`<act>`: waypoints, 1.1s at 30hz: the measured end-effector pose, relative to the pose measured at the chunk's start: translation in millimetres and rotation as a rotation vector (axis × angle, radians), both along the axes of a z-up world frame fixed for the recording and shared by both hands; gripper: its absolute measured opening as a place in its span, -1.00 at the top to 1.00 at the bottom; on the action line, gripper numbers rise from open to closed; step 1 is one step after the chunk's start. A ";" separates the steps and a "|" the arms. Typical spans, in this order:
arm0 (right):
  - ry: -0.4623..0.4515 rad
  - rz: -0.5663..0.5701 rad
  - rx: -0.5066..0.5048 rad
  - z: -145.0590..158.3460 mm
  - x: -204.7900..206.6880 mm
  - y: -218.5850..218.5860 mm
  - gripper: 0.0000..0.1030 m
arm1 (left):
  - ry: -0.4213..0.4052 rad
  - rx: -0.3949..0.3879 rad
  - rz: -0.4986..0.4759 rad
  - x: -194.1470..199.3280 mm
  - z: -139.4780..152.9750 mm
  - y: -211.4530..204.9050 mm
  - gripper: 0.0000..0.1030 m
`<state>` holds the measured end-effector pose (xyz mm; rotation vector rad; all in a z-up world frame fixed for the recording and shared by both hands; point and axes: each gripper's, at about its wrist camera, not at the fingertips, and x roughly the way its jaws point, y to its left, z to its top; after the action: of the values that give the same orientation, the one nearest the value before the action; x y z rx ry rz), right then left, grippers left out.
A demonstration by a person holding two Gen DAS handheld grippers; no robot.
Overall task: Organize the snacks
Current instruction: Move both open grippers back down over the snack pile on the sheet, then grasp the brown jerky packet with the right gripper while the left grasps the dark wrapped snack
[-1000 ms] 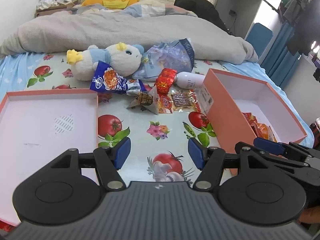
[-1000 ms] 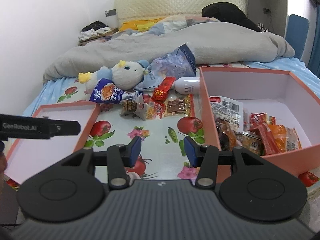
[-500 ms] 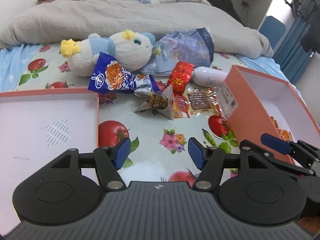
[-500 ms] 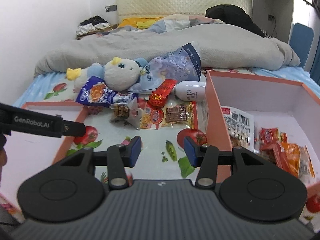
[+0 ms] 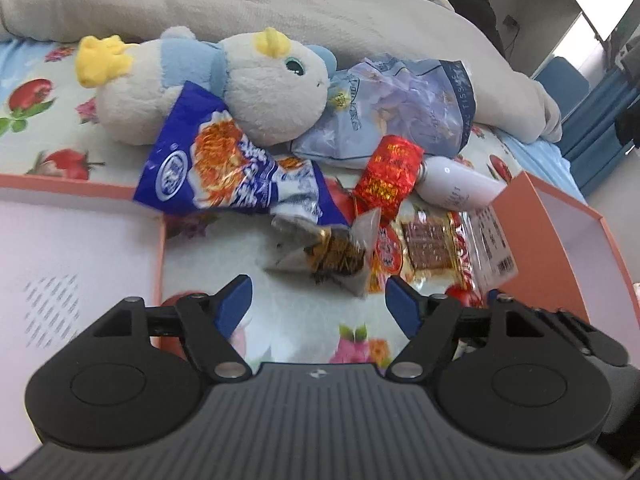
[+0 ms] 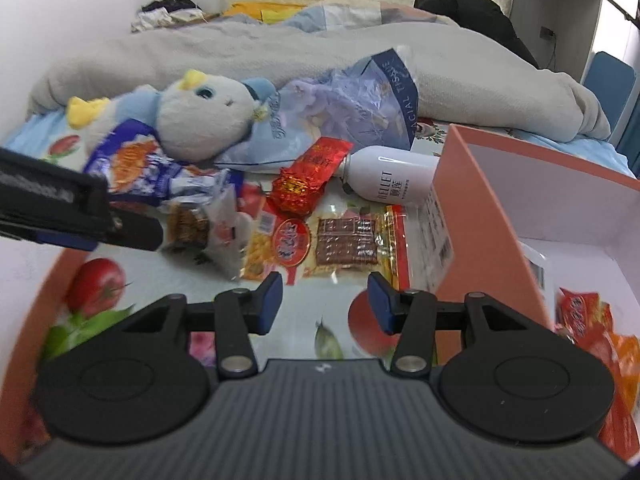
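Two grippers: both hover over the snack pile on a fruit-print bedsheet [image 5: 288, 312], neither touching anything.
Left gripper [image 5: 318, 302]: jaws wide apart and just been opening, nothing between them; clear wrapped snack [image 5: 336, 254] sits right ahead of the tips.
Right gripper [image 6: 325, 298]: jaws partly apart, empty; yellow snack pack [image 6: 324, 242] lies just ahead.
Snack pile: blue noodle bag [image 5: 216, 168] leans on the plush toy [image 5: 224, 88], red foil pack [image 5: 390, 174] touches a white bottle [image 5: 460, 190], tissue pack [image 5: 400, 112] behind.
Right box [image 6: 472, 216]: orange walls, a few red and orange snacks [image 6: 588, 320] already inside.
Left tray [image 5: 80, 248]: shallow, orange-rimmed, beside the pile.
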<state>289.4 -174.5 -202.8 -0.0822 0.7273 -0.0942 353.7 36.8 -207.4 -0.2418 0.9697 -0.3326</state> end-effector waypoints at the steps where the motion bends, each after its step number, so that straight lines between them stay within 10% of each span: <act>1: 0.004 -0.006 0.002 -3.8 6.4 -1.2 0.03 | 0.002 -0.005 -0.004 4.8 -2.8 -0.7 -0.51; 10: 0.004 -0.038 0.000 -18.5 57.7 -13.4 -0.52 | -0.026 -0.062 -0.028 33.3 -20.0 0.7 -0.51; 20: 0.071 -0.063 0.123 -38.7 87.9 -32.3 -0.52 | -0.007 -0.071 -0.066 47.5 -37.2 -2.8 -0.47; 33: 0.125 -0.016 0.111 -22.2 93.7 -28.8 -0.53 | -0.034 0.002 -0.072 37.0 -31.2 -15.3 0.30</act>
<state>383.1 -203.3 -225.1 0.0239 0.8564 -0.0639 390.7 21.5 -238.6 -0.1995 0.9468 -0.4005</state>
